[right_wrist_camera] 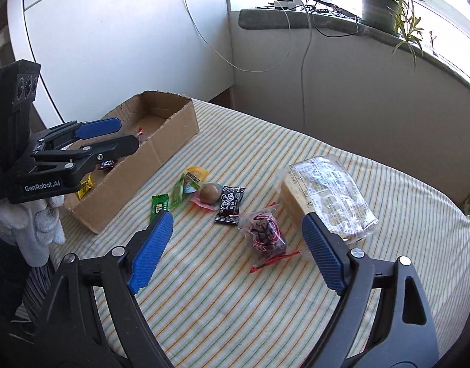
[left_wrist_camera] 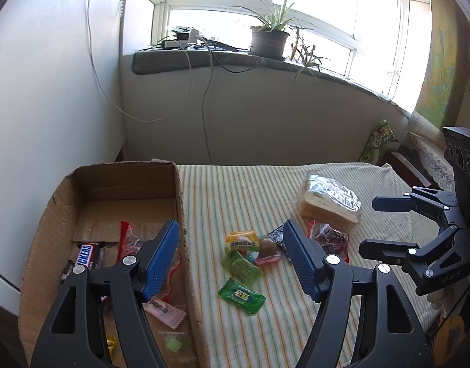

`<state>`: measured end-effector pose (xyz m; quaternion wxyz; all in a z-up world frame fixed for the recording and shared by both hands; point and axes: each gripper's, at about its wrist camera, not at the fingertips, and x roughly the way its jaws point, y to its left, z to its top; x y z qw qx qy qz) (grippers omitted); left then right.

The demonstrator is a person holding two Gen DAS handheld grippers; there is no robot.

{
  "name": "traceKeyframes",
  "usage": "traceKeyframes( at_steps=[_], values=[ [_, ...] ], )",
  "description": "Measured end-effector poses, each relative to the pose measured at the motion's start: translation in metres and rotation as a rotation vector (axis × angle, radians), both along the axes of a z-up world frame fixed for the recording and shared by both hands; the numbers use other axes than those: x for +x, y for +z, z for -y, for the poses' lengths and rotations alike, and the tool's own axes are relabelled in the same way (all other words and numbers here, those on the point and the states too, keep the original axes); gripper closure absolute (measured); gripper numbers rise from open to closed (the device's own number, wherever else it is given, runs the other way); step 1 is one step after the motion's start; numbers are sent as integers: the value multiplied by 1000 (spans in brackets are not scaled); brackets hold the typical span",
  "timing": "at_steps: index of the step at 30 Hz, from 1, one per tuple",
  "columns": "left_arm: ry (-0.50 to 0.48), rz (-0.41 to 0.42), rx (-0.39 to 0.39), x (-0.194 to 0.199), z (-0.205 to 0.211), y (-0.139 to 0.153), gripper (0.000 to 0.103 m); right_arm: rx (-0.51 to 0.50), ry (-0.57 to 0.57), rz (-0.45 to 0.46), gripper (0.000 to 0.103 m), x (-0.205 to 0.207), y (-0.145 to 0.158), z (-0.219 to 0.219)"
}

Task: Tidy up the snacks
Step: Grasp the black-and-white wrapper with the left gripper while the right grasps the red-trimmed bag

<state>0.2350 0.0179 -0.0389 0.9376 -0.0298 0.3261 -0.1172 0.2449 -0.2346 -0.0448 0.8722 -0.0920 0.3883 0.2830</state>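
A cardboard box (left_wrist_camera: 179,202) (right_wrist_camera: 173,141) stands at the table's left and holds a Snickers bar (left_wrist_camera: 86,254), a pink wrapper (left_wrist_camera: 164,309) and other small snacks. On the striped cloth lie a green candy (left_wrist_camera: 241,296) (right_wrist_camera: 158,205), a yellow-green packet (left_wrist_camera: 242,240), a jelly cup (right_wrist_camera: 211,193), a black packet (right_wrist_camera: 231,204), a red-tied dark snack bag (right_wrist_camera: 265,233) and wrapped bread (left_wrist_camera: 330,202) (right_wrist_camera: 326,196). My left gripper (left_wrist_camera: 231,245) (right_wrist_camera: 124,136) is open and empty over the box's right wall. My right gripper (right_wrist_camera: 238,236) (left_wrist_camera: 368,227) is open and empty above the dark bag.
The table's cloth (right_wrist_camera: 235,291) ends at a white wall panel (left_wrist_camera: 51,92) on the left. A windowsill with a potted plant (left_wrist_camera: 270,40) and cables runs behind. A green packet (left_wrist_camera: 377,141) sits at the far right.
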Motion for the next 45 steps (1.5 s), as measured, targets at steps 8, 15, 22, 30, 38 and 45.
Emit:
traceKeyframes(
  at_steps=[8,15,22,30,38,45],
  values=[
    [-90,-49,46,1,38,-20,33,-24,-8,0,15,3,-12,13],
    [-138,-85,82,8,59,-34,61,-28,20,-25,37,7,-18,17],
    [-180,-126,94,21,81,-48,74,-87,59,-27,46,13,-34,3],
    [-174,-189,75,44,86,-63,76,-133,61,-24,55,21,-50,-3],
    [-156,-233,97,57,91,-73,72,-144,52,-19,55,29,-55,-2],
    [-126,-228,126,62,93,-77,51,-171,51,-8,55,27,-56,-5]
  ],
)
